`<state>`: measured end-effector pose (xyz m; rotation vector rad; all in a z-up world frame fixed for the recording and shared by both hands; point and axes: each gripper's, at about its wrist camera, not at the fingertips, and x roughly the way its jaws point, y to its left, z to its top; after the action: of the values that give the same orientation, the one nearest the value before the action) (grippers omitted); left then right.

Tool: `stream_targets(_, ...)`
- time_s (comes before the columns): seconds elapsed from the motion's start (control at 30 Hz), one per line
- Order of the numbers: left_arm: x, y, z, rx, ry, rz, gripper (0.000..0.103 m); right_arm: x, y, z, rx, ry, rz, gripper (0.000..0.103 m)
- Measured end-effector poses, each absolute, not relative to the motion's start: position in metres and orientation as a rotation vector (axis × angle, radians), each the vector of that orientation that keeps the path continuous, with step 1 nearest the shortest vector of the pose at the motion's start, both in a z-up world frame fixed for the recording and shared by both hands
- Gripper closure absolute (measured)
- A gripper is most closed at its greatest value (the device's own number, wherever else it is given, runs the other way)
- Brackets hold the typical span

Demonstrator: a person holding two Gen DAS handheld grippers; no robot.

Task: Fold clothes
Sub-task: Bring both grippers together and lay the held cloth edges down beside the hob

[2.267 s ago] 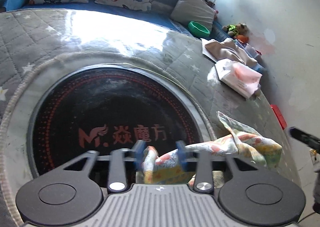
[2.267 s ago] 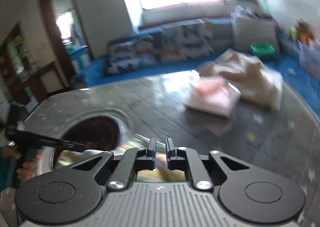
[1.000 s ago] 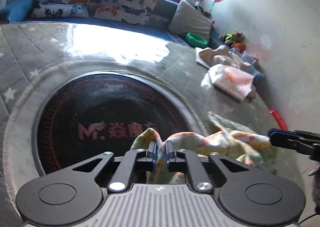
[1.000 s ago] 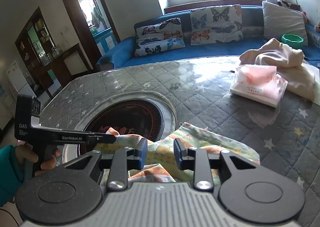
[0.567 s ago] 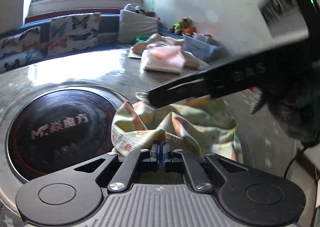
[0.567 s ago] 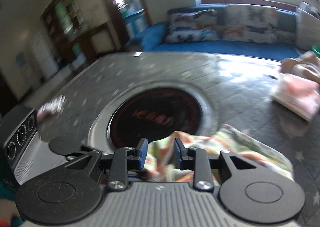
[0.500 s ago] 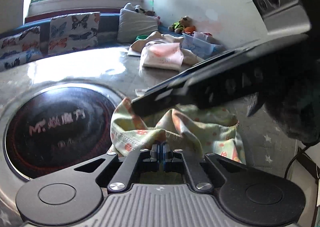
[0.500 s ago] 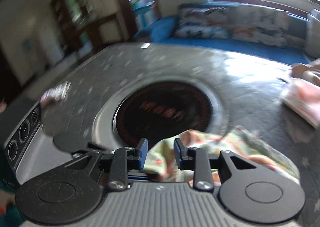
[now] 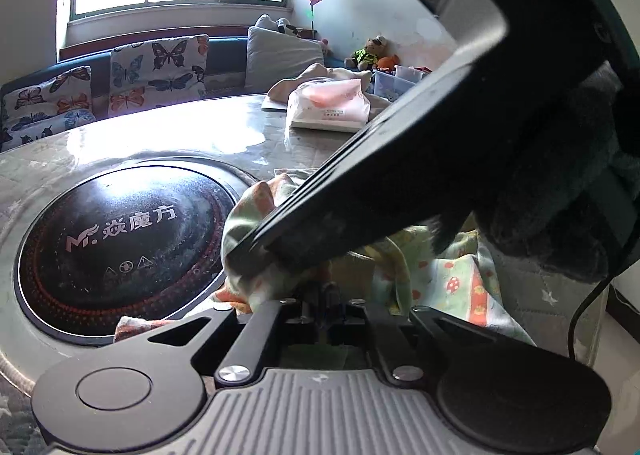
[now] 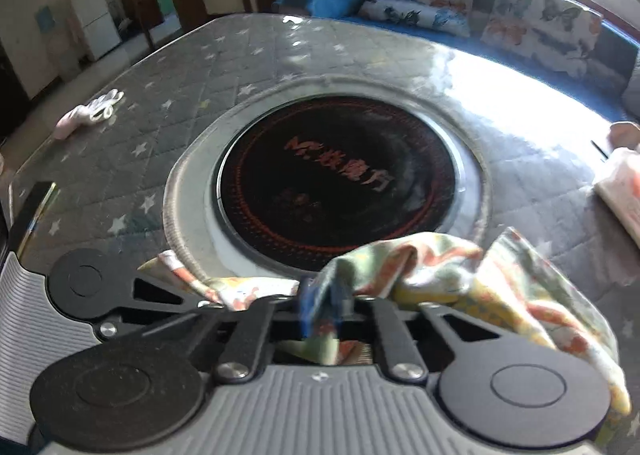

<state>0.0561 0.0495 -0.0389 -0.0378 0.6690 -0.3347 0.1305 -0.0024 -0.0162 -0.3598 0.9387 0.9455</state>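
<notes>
left tongs (image 9: 324,301) pinch patterned cloth (image 9: 452,279) | right tongs (image 10: 325,309) clamp cloth fold | beside black hotplate (image 10: 336,183)

Left gripper (image 9: 324,301) jaws pinched on patterned garment (image 9: 444,275), right gripper (image 9: 400,191) crossing above, round cooktop (image 9: 120,239) left

Right gripper (image 9: 256,251) crosses close over the left gripper (image 9: 324,297); beyond, tabletop (image 10: 192,67) lies open past the cooktop (image 10: 336,183).
</notes>
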Motion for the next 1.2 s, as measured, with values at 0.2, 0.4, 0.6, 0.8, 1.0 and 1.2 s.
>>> stream_targets(0.2,0.052,0.066,-0.031,-0.084,0.659,-0.348,0.097,0.144,-0.064,0.006,-0.011,0.899,0.883,0.101)
stream_targets(0.4,0.048,0.071,-0.01,-0.082,0.596,-0.335,0.067,0.147,-0.1,0.009,0.114,0.889,0.84,0.101)
stream_targets(0.6,0.059,0.07,-0.001,-0.161,0.612,-0.348,0.056,0.148,-0.1,0.008,0.147,0.879,0.852,0.101)
stream_targets(0.8,0.075,0.076,0.0,-0.234,0.615,-0.313,0.081,0.151,-0.094,0.011,0.183,0.901,0.91,0.101)
stream_targets(1.0,0.101,0.123,-0.002,-0.303,0.619,-0.257,0.094,0.167,-0.121,0.018,0.214,0.837,0.821,0.075)
stream_targets(1.2,0.123,0.174,-0.007,-0.39,0.66,-0.247,0.094,0.202,-0.174,-0.017,0.141,0.886,0.452,0.061)
